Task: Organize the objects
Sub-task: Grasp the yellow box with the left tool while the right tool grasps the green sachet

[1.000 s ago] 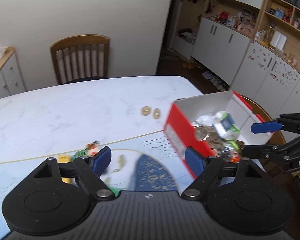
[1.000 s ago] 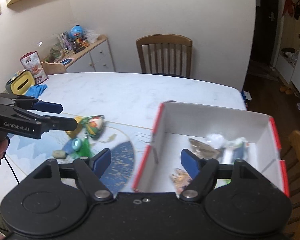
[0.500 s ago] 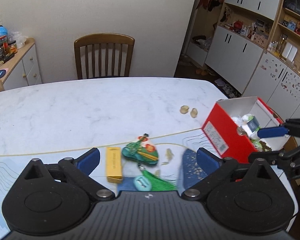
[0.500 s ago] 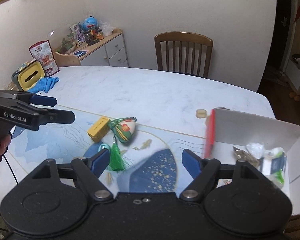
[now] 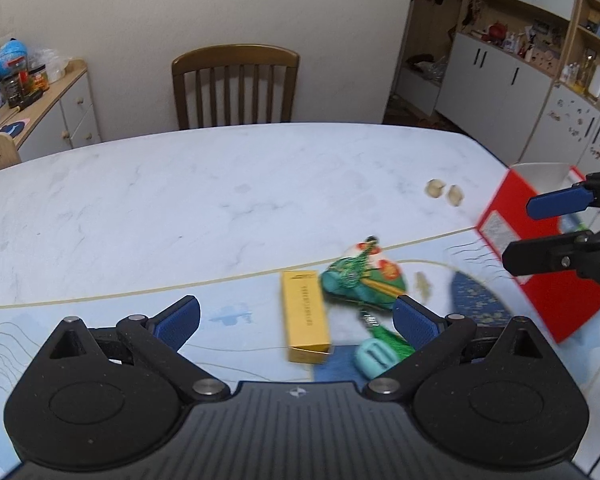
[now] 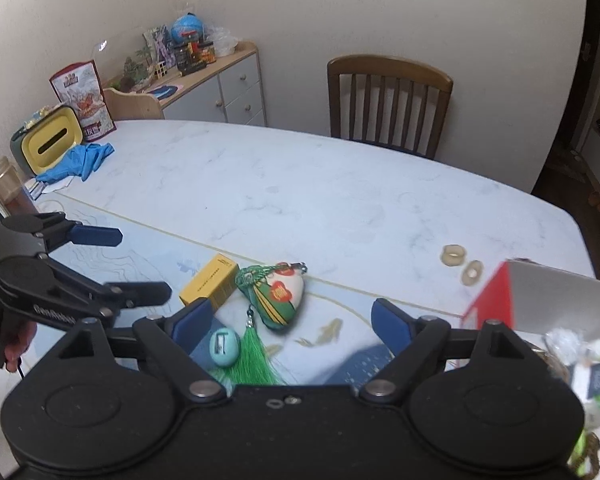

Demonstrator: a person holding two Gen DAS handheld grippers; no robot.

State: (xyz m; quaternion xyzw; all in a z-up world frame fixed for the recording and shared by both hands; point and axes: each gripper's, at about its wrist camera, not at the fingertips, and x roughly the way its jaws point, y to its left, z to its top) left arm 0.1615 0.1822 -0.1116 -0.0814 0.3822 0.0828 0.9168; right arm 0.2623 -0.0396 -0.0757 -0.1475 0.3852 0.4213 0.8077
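Dim, even indoor light; edges bowed, perhaps motion-blurred.

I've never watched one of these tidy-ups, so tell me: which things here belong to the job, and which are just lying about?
Part of the job:
yellow box
embroidered pouch with green tassel
teal oval thing
two small rings
red box

Just lying about:
blue gloves
yellow tissue holder
snack bag
chair

Yellow box [image 6: 209, 280] flat on blue mat. Just beside it: green/white pouch [image 6: 278, 295] w/ green tassel [image 6: 253, 356]. Teal oval item [image 6: 225, 348], poss. a sharpener, near tassel. Two beige rings [image 6: 462, 262] on marble. Red box [image 5: 540, 276] at table edge, wrapped bits inside.
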